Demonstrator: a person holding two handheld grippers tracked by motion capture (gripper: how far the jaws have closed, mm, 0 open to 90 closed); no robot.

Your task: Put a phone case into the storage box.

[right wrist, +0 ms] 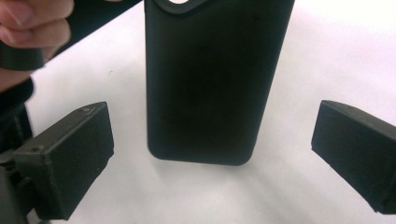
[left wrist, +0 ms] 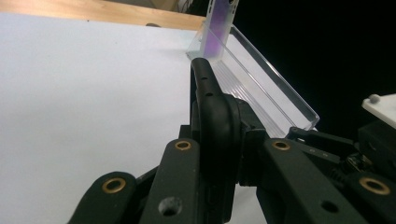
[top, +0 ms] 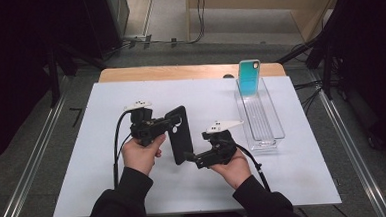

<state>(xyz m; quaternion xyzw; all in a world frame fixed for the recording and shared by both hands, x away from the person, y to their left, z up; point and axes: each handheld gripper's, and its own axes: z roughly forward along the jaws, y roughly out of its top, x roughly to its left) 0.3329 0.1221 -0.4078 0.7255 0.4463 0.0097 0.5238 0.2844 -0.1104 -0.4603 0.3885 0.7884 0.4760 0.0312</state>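
Left of the clear tray [top: 278, 134], near the middle of the white board [top: 83, 159], the black phone case [top: 178, 134] is being held up on edge, off the board. The left gripper [top: 174, 120] is pinching it at its upper end, by the camera cutout; in the left gripper view the jaws are pressing closed on the case's rim [left wrist: 210, 116]. The right gripper [top: 187, 157] is hovering at the case's lower end with its jaws spread wide either side and touching nothing.

The grip is sitting on a thin, rounded, probably soft edge, so the case is likely to twist or slip out if the hand tilts. If the right jaws close off-centre, they could push the case askew. On the way to the tray, the case could knock the teal phone case [top: 250, 77] standing at the tray's far end.
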